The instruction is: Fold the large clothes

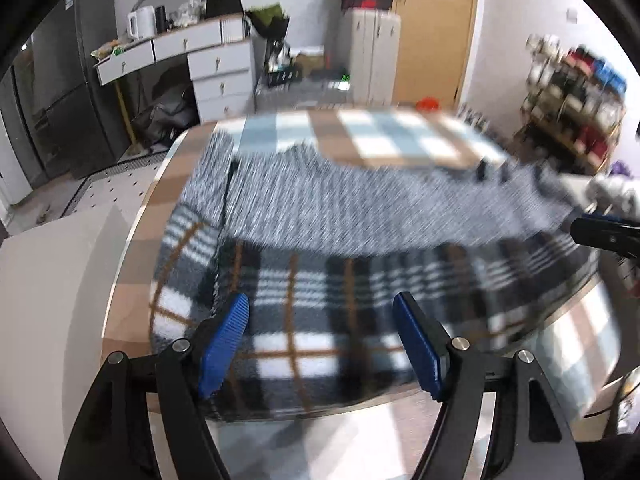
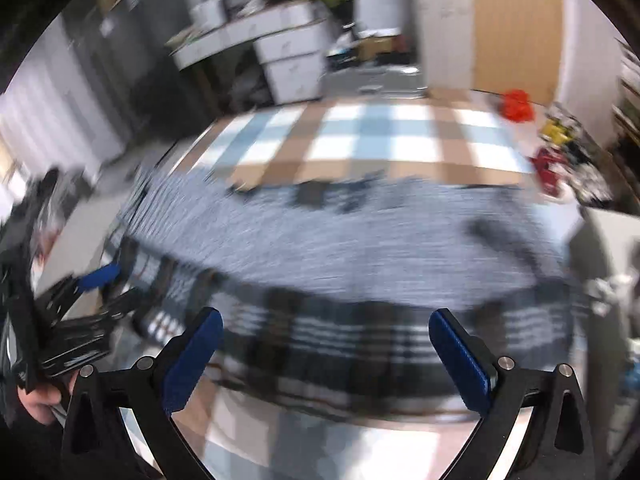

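A large plaid fleece garment, black, white and brown, lies on a table with a checked cloth. Its grey mottled lining is folded over the far part. My left gripper is open and empty, hovering over the garment's near edge. My right gripper is open and empty above the near edge of the same garment. The right gripper's tip shows at the right of the left wrist view; the left gripper shows at the left of the right wrist view. Both views are motion-blurred.
A white desk with drawers and a dark fridge stand behind on the left. A wooden door and a cluttered shelf are on the right. A red object sits at the table's far right.
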{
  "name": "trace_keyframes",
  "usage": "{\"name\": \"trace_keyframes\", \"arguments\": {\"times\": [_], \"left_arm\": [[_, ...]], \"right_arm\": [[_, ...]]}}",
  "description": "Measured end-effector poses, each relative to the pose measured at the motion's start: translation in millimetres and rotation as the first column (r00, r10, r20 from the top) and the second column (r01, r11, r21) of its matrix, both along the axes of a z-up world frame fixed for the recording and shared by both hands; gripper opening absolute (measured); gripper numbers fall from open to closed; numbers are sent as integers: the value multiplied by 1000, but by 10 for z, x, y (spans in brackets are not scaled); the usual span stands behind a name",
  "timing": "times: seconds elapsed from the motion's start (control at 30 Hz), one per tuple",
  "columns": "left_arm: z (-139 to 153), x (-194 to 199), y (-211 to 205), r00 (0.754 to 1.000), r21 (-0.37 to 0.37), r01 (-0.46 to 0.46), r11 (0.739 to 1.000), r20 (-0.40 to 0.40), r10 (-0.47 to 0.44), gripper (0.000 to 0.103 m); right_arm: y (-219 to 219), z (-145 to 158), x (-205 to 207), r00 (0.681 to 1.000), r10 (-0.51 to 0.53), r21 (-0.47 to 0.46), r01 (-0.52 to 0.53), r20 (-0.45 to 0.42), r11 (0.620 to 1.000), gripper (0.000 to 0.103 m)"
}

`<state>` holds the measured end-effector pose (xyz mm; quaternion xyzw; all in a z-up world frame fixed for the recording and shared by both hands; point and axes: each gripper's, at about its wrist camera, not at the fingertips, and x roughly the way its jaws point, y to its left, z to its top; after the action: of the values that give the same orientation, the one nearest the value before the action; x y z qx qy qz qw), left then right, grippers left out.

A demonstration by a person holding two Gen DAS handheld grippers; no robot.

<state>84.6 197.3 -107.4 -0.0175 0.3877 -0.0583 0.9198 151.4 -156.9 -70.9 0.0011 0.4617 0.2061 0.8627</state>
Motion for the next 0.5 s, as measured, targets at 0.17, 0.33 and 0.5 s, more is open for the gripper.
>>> {"name": "trace_keyframes", "arguments": {"times": [0.17, 0.33, 0.5], "left_arm": [[-46, 90, -161, 998, -65, 20, 998, -55, -24, 71], [-226, 247, -348, 986, -23, 30, 999, -164, -34, 71], [-259, 243, -327, 986, 0, 32, 999, -165, -31, 71]], "right_arm": [[-731, -108, 187, 982, -137, 69, 147, -126, 987, 103], [-899, -619, 303, 950, -163, -67, 151, -268, 986, 103], [-915, -724, 333, 953, -189, -62, 179, -236, 982, 103]]}}
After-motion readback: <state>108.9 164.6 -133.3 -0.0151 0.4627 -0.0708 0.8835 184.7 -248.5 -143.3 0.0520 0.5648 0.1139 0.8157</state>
